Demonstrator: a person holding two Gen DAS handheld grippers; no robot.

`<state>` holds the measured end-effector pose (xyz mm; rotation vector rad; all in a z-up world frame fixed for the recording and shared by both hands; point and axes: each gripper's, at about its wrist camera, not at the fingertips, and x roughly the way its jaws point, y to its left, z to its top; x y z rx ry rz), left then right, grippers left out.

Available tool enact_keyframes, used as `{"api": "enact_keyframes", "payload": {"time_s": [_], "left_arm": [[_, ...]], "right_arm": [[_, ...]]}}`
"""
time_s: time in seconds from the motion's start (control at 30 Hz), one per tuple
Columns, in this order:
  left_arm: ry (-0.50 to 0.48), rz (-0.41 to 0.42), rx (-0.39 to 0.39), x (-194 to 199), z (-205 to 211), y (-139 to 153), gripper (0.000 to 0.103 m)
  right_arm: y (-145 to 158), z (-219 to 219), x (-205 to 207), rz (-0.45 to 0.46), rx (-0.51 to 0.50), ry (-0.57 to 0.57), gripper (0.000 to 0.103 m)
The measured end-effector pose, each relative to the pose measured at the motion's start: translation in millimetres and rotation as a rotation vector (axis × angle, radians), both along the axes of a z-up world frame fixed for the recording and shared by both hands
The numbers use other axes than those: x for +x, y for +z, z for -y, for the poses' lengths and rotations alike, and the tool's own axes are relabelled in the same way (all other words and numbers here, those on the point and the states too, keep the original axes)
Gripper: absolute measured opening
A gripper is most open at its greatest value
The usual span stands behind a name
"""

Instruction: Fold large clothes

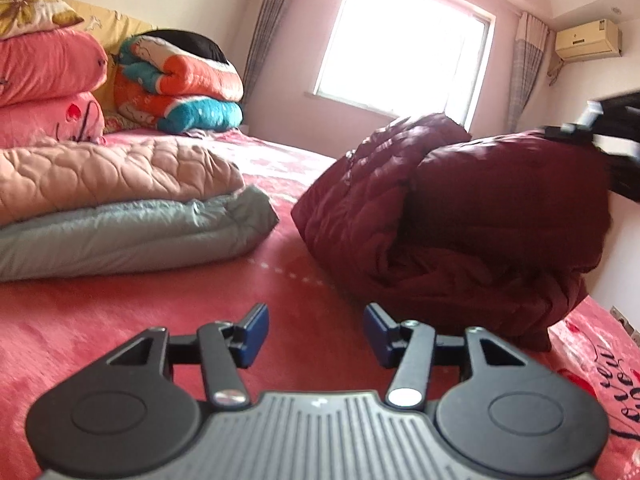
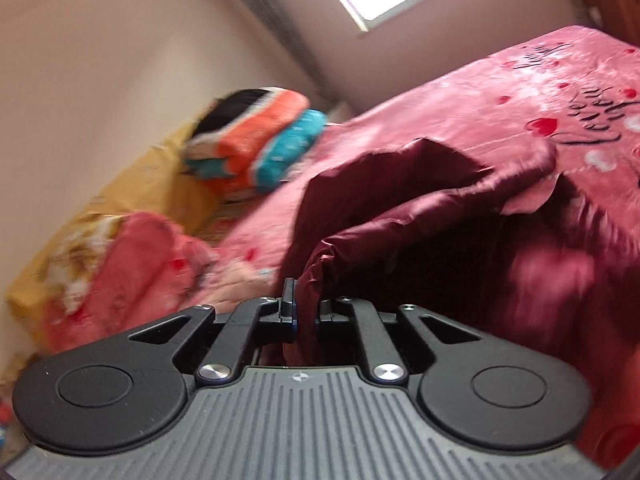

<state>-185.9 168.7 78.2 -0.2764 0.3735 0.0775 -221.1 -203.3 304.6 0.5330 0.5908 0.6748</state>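
A dark red quilted coat (image 1: 452,216) is seen lying bunched and partly folded on a bed covered with a pink blanket (image 1: 120,328), towards the right side of the left wrist view. The left claw (image 1: 316,330) is held apart with nothing between its blue pads, low over the blanket and just short of the coat's near edge. The right claw (image 2: 304,312) is closed on a fold of the coat's shiny fabric, which is pinched between its pads and lifted; the right wrist view is blurred.

It is judged that the slippery padded fabric could slide out of the narrow pinch if it is pulled hard, and that the bulky fold could spring open, since only one edge is held. A drag across the blanket could also rumple the lower layers.

No containers are visible. Folded quilts (image 1: 120,208) are stacked to the left, well apart from the coat, with bright bedding (image 1: 180,88) piled near the wall
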Motion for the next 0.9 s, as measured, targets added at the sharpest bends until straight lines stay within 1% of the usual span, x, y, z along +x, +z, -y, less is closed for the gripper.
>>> {"api": "enact_keyframes", "payload": {"time_s": [0.07,0.23,0.33,0.47,0.6,0.7,0.8,0.9], "left_arm": [[0.006,0.018,-0.001,-5,0,7,0.054],[0.016,0.057,0.031,-17,3,27,0.058],[0.012,0.068,0.046,-25,6,37,0.060],[-0.014,0.075,0.072,-32,14,49,0.062],[-0.058,0.080,0.094,-38,28,61,0.062],[-0.098,0.094,0.106,-43,41,73,0.064],[-0.148,0.112,0.131,-48,56,86,0.067],[-0.199,0.123,0.150,-52,72,98,0.070]], "right_arm": [[-2,11,-23,0.002,0.049,0.019,0.008],[-16,46,-80,-0.053,0.183,0.026,0.007],[-23,71,-108,-0.098,0.268,0.008,0.007],[-26,111,-146,-0.125,0.373,-0.049,0.007],[-21,151,-189,-0.121,0.447,-0.124,0.007],[-18,175,-213,-0.095,0.469,-0.202,0.007],[-16,204,-240,-0.056,0.485,-0.303,0.007],[-15,233,-262,-0.012,0.499,-0.430,0.007]]}}
